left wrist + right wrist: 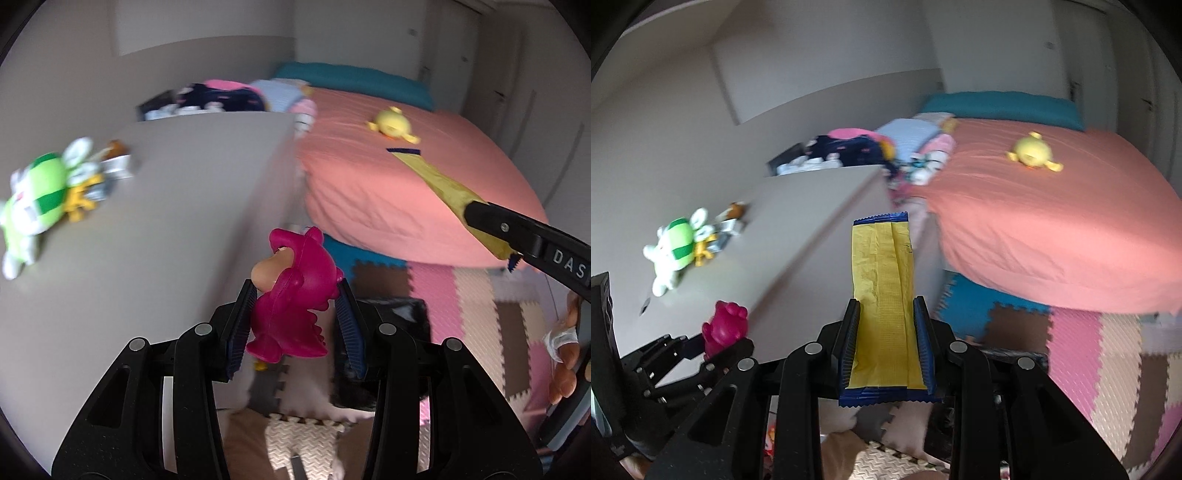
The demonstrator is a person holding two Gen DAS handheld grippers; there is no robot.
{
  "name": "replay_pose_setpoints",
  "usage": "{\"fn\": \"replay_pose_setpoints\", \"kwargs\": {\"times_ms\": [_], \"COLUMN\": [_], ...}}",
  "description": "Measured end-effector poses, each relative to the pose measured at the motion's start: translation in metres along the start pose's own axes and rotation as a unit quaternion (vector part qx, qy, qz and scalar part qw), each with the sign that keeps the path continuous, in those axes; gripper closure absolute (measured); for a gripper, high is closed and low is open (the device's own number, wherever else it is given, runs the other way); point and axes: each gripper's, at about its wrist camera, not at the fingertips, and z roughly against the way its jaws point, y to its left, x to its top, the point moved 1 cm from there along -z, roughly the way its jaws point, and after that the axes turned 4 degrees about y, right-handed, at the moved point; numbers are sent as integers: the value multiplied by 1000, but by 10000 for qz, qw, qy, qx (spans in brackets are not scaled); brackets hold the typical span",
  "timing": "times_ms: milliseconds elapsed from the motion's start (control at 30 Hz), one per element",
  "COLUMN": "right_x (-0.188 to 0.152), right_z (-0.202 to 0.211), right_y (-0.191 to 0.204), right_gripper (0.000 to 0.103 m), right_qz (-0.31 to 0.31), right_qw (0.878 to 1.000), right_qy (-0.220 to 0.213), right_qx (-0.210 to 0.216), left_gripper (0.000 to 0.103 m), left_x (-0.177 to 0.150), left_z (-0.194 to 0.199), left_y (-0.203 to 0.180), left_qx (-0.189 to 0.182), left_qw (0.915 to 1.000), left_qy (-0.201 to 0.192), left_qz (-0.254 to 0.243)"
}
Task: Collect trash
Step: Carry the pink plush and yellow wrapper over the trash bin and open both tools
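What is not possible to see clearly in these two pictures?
- Left wrist view: green plush and the small things beside it are motion-blurred.
- Both views: the pile behind the grey cabinet is blurred and partly hidden by it.
- Right wrist view: only the pink toy's top shows above the left gripper.
- Either view: no trash bin.

blurred: green plush (33, 199) | cut off: doll (565, 350) at right edge

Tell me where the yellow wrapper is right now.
The yellow wrapper is clamped in the right hand-held gripper, centre of the right wrist view, between the grey cabinet and pink bed.
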Motion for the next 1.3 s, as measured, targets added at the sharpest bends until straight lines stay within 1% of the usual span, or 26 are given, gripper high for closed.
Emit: {"fn": "replay_pose_setpoints", "kwargs": {"times_ms": [100, 233, 333, 533, 567, 600, 633, 667, 700, 733, 800, 900, 1100, 1300], "right_x": [-9, -18, -23, -30, -30, -31, -31, -32, -33, -34, -36, -39, -37, -29], "right_z": [6, 12, 13, 9, 7, 4, 2, -1, -1, -3, -6, -8, -6, -2], "right_y": [-34, -66, -83, -109, -114, -118, -122, -125, -128, -129, -133, -136, -133, -124], "right_gripper": [72, 72, 72, 72, 70, 45, 24, 3, 3, 3, 3, 3, 3, 3], "right_qz": [-234, -486, -596, -807, -865, -925, -976, -1001, -1000, -1007, -1102, -1233, -1318, -1247], "right_qw": [9996, 9983, 9973, 9949, 9942, 9935, 9929, 9927, 9924, 9918, 9911, 9903, 9901, 9914], "right_qy": [12, 20, 39, 99, 117, 158, 197, 187, 168, 164, 167, 181, 140, 107], "right_qx": [-185, -333, -425, -601, -622, -645, -644, -644, -699, -772, -733, -610, -465, -374], "left_gripper": [59, 60, 59, 59, 59, 51, 21, 5, 6, 6, 6, 6, 6, 6], "left_x": [-2, -10, -17, -26, -28, -29, -31, -33, -35, -35, -35, -34, -34, -29], "left_z": [-17, -41, -56, -72, -74, -75, -75, -73, -70, -69, -72, -77, -76, -69], "left_y": [-33, -77, -99, -128, -132, -133, -135, -136, -135, -136, -135, -130, -129, -123], "left_qx": [-208, -483, -603, -745, -836, -875, -866, -824, -776, -800, -798, -831, -823, -826], "left_qw": [9994, 9966, 9941, 9899, 9889, 9882, 9883, 9893, 9906, 9904, 9900, 9904, 9909, 9917], "left_qy": [134, 393, 547, 740, 748, 758, 746, 682, 523, 493, 584, 692, 689, 598], "left_qz": [-222, -531, -718, -957, -977, -998, -1015, -997, -994, -1013, -1008, -865, -817, -780]}}
